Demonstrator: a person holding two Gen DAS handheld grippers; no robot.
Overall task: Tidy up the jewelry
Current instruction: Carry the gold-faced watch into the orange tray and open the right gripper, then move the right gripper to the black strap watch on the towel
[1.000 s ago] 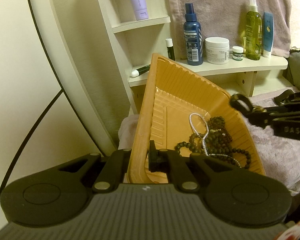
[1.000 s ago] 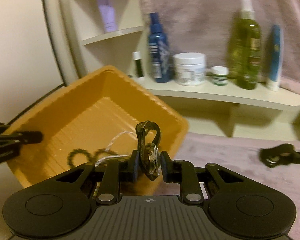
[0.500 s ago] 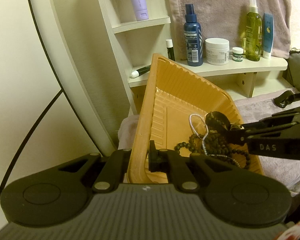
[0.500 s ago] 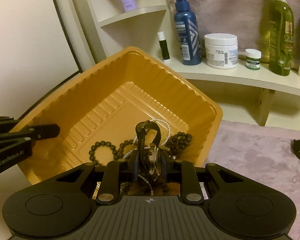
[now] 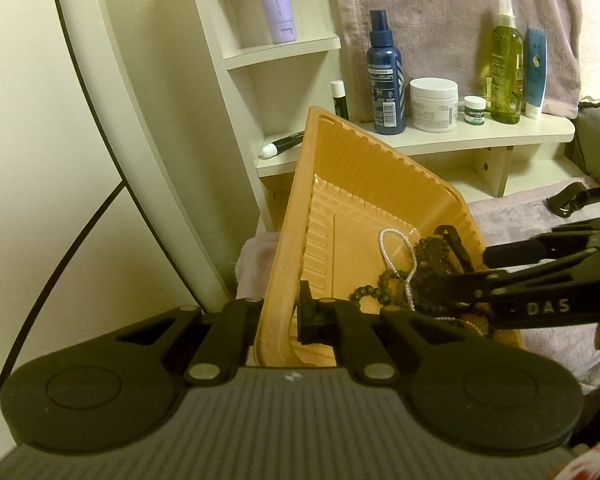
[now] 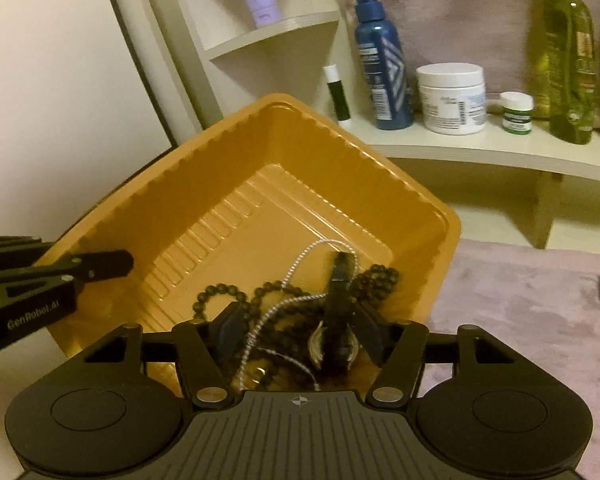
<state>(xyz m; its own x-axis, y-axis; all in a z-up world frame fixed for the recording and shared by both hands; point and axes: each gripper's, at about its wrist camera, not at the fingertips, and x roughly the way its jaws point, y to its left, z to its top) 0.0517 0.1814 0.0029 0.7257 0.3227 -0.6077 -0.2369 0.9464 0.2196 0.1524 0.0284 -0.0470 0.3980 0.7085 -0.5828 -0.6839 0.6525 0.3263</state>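
My left gripper (image 5: 286, 314) is shut on the near rim of an orange plastic tray (image 5: 364, 184) and holds it tilted. The tray (image 6: 260, 152) holds dark bead strands (image 6: 220, 294) and a silver chain (image 6: 300, 264). My right gripper (image 6: 300, 326) is open inside the tray, over the jewelry. A dark watch (image 6: 340, 300) lies between its fingers, resting on the beads. From the left wrist view the right gripper (image 5: 460, 268) reaches in from the right above the beads (image 5: 432, 256) and chain (image 5: 392, 248).
A cream shelf (image 5: 480, 136) behind holds a blue spray bottle (image 5: 384, 80), white jar (image 5: 434, 106), small green jar (image 5: 475, 110) and green bottle (image 5: 506, 60). A mauve cloth (image 6: 520, 292) covers the surface. Another black item (image 5: 572, 198) lies on it at right.
My right gripper moved left and down into the tray with the watch, then opened; the watch now rests on the beads. The left gripper kept holding the tray.
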